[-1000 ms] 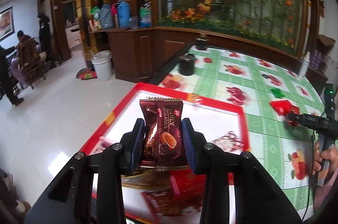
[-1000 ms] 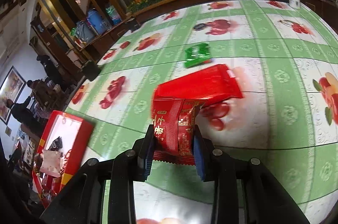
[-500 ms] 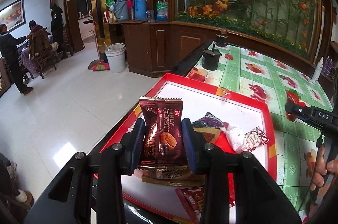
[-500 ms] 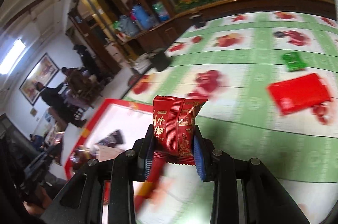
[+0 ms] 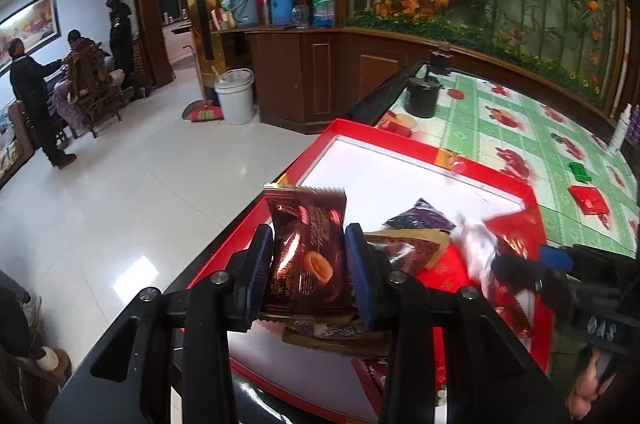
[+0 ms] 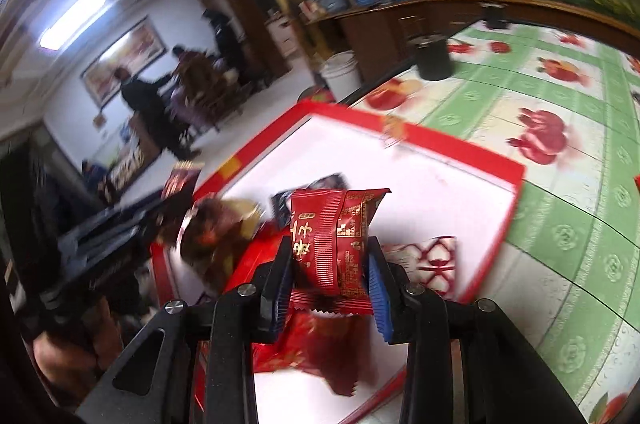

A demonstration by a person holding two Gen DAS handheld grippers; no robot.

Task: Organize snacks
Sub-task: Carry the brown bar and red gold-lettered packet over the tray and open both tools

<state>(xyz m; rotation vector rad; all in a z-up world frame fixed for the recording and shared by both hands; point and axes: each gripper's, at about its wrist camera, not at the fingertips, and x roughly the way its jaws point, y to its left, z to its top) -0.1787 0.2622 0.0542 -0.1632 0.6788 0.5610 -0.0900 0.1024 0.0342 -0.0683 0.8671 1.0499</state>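
My left gripper point(image 5: 309, 256) is shut on a dark brown snack packet point(image 5: 306, 252) and holds it above the near left part of the red-rimmed white tray point(image 5: 384, 140). My right gripper point(image 6: 330, 264) is shut on a red snack packet point(image 6: 334, 238) and holds it above the same tray point(image 6: 420, 140), over a pile of packets. The tray holds several packets: a purple one point(image 5: 420, 220), a brown-and-tan one point(image 5: 408, 248) and red ones point(image 5: 516, 232). The right gripper shows blurred at the right of the left wrist view point(image 5: 560, 276).
The table has a green and white fruit-print cloth point(image 5: 520, 120). A red packet point(image 5: 588, 200) and a small green packet point(image 5: 578, 170) lie on it beyond the tray. A black pot point(image 5: 422, 98) stands at the far edge. People stand across the room on the left.
My right gripper has swung left with the red packet, from over the cloth to above the tray. My left gripper with the brown packet has shifted slightly left over the tray's near edge.
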